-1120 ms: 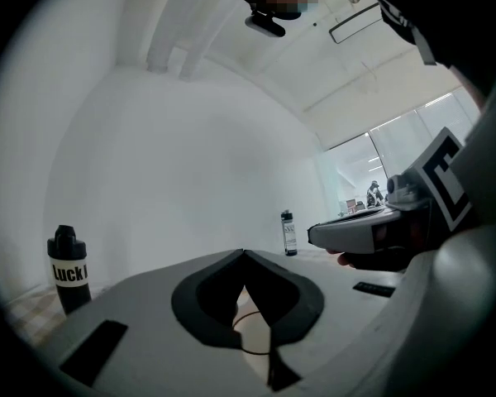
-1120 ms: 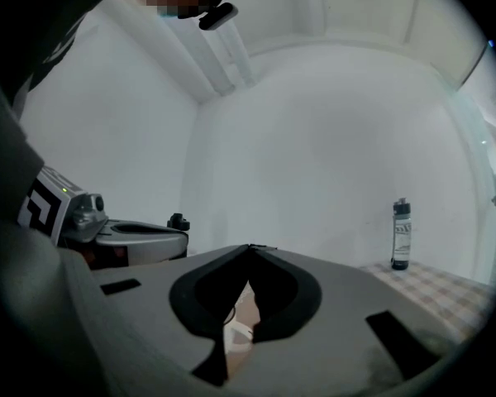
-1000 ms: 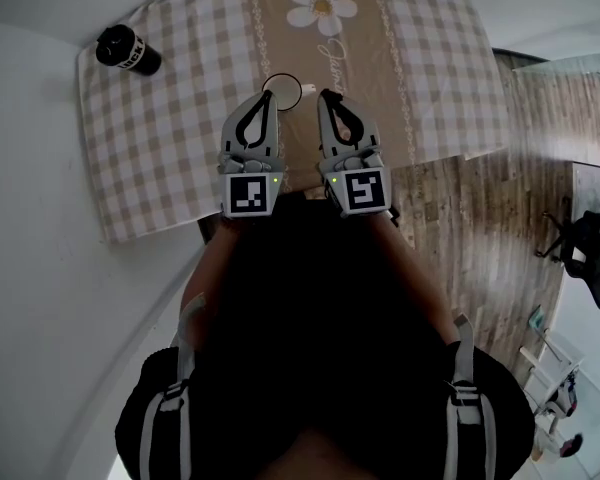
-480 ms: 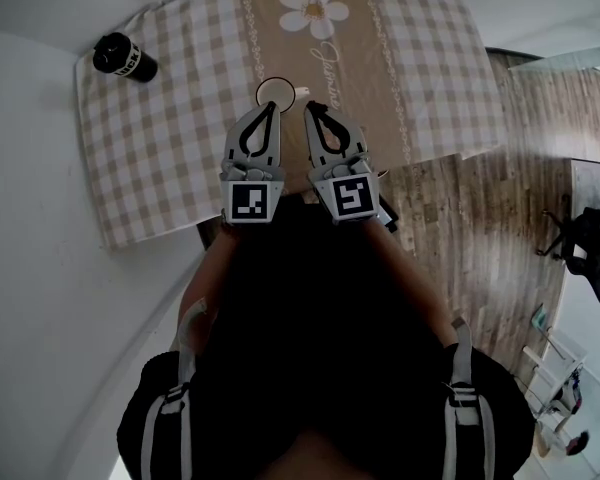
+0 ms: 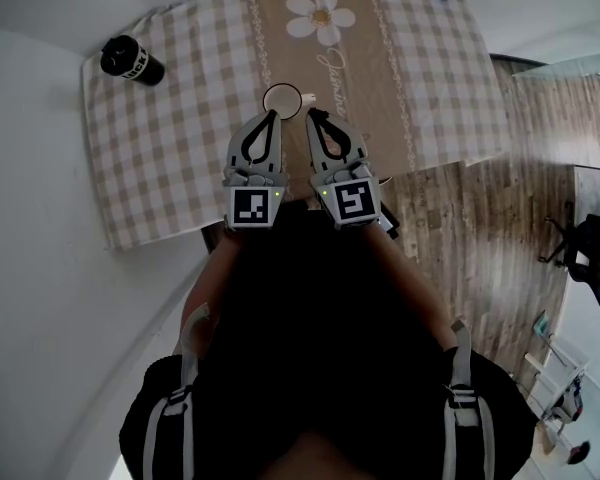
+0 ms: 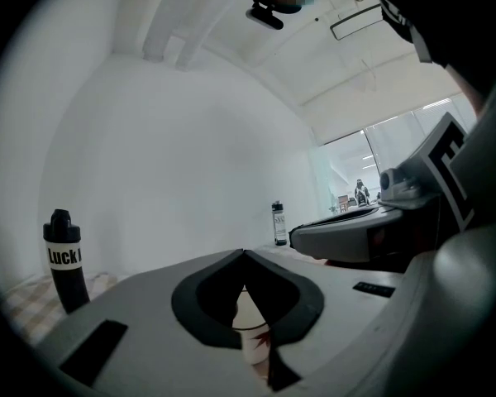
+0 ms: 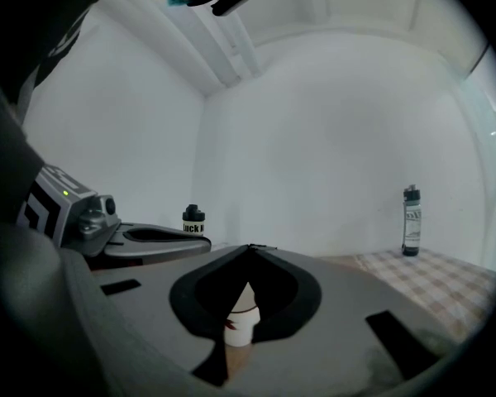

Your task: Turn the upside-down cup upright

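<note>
Looking down over the person's shoulders, both pairs of jaws are pressed fully together, tips meeting, with nothing caught between them. The left gripper (image 5: 270,116) and the right gripper (image 5: 314,115) are held side by side, level, pointing across the worktop (image 5: 150,168). In each gripper's own view the closed tips leave only a dark teardrop opening behind them, empty.

The cup (image 5: 281,99) stands on the beige runner (image 5: 355,68) of the checked cloth, just beyond the two sets of tips and between them; neither pair grips it. From above it shows a pale round face with a darker ring and a small handle to one side. Seen through the left gripper's opening, the cup (image 6: 252,337) is white with a reddish mark low on its side. In the right gripper view the cup (image 7: 241,321) seems narrower at the top.

A black bottle (image 5: 132,60) lies well off to the left.
</note>
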Available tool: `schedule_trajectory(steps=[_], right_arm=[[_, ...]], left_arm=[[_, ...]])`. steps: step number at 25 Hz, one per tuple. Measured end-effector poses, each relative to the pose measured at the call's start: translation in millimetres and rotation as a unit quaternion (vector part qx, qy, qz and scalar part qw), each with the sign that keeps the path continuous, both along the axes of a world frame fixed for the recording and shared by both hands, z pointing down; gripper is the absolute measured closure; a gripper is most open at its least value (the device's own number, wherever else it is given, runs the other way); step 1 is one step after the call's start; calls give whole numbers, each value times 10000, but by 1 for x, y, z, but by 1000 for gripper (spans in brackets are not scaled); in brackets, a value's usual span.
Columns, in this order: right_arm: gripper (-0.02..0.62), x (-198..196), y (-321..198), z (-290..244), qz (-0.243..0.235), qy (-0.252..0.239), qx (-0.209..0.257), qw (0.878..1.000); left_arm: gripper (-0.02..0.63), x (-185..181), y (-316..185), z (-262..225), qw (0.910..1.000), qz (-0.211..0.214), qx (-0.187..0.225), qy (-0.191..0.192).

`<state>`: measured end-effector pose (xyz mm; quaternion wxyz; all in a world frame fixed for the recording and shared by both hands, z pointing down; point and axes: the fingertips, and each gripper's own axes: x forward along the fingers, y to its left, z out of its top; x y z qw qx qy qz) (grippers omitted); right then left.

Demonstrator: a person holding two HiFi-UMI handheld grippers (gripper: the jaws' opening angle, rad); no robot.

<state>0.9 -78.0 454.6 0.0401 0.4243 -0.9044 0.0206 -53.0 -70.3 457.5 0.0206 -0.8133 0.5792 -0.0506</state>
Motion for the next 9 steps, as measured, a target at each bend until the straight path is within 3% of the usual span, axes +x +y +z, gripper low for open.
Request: schedule_trajectory(steps=[9], right_arm=[[591, -4, -7, 0, -41, -154, -182, 9997]], left_arm=[[617, -4, -3, 12, 9999, 26, -115, -31]])
